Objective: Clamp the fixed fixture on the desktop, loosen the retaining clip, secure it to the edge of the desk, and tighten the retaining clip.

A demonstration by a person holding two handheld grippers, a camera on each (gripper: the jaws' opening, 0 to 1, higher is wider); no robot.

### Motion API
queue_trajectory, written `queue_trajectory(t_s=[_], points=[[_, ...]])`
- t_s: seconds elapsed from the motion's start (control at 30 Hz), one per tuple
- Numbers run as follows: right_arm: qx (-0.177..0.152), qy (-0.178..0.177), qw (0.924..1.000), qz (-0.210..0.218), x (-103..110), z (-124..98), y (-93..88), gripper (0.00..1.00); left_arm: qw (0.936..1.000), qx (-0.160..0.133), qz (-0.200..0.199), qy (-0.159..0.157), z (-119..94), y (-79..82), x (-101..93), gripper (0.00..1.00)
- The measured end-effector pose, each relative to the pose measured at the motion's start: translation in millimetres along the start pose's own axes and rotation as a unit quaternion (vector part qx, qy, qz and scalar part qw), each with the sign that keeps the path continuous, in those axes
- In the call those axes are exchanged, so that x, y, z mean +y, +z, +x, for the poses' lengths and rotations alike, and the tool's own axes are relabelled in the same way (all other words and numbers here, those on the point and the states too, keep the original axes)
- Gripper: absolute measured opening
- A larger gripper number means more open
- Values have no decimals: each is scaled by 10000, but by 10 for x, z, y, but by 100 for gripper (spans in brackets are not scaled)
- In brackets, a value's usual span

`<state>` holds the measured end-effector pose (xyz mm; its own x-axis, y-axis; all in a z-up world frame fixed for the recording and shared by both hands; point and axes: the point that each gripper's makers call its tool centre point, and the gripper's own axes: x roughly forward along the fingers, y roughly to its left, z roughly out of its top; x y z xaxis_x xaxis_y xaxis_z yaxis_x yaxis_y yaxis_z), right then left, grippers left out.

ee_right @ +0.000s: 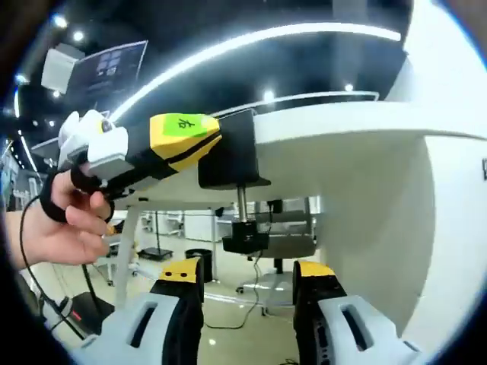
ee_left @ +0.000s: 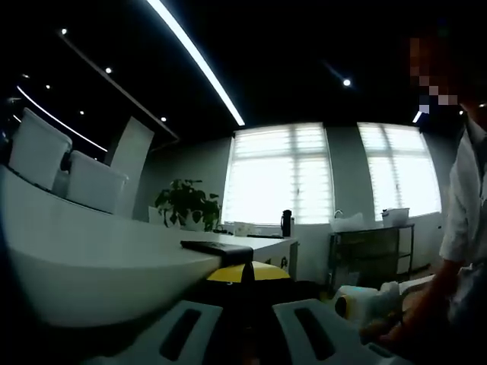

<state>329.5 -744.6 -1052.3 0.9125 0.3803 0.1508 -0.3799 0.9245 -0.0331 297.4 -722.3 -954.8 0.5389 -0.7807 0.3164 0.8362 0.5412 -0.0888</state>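
Left gripper view. My left claw (ee_left: 245,323) rises from 6 o'clock, its two pale jaws set apart with a dark gap between them. Whether anything is gripped at their tips I cannot tell, as the tips run into shadow under the desk (ee_left: 84,258). The white desk sweeps in from 9 o'clock toward the centre. On its far edge, just above the jaws, lies the black top plate of the fixed fixture (ee_left: 217,249), flat on the desktop. A yellow part (ee_left: 247,272) sits directly below it, under the edge. Beyond, near centre, stand a potted plant (ee_left: 186,204) and a dark bottle (ee_left: 286,223) before bright windows (ee_left: 278,175). At 4 o'clock my right hand (ee_left: 392,327) holds the pale body of the other tool.

Right gripper view. At 9 o'clock my left hand (ee_right: 65,217) grips the white handle of the left tool, whose yellow-and-black jaws (ee_right: 179,144) reach rightward to the fixture. The fixed fixture (ee_right: 228,152) is a black block clamped over the edge of the desk (ee_right: 342,152), just left of centre. Below it a slim screw rod (ee_right: 242,201) runs down to the black retaining clip (ee_right: 245,237), which hangs beneath the desk's underside. My right claw (ee_right: 247,293) rises from 6 o'clock, open and holding nothing. Its yellow-capped jaws stand to either side below the retaining clip, apart from it.
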Motion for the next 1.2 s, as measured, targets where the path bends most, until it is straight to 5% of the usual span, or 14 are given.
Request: queue_trajectory(t_s=[0.17, 0.37, 0.6, 0.9, 1.2], points=[[-225, -209, 9976, -626, 131, 99, 160, 44, 10000, -8, 27, 16, -2, -2, 1, 2], [-120, -557, 9972, -489, 54, 255, 176, 39, 10000, -4, 53, 9, -5, -4, -3, 2], [27, -438, 9985, -320, 42, 355, 105, 27, 10000, 29, 58, -7, -3, -10, -5, 2], [-22, 754, 9965, -373, 134, 405, 97, 27, 10000, 15, 53, -4, 7, -9, 3, 2], [23, 2252, 9732, -455, 287, 452, 92, 27, 9998, 5, 186, 1, 3, -14, 3, 2]])
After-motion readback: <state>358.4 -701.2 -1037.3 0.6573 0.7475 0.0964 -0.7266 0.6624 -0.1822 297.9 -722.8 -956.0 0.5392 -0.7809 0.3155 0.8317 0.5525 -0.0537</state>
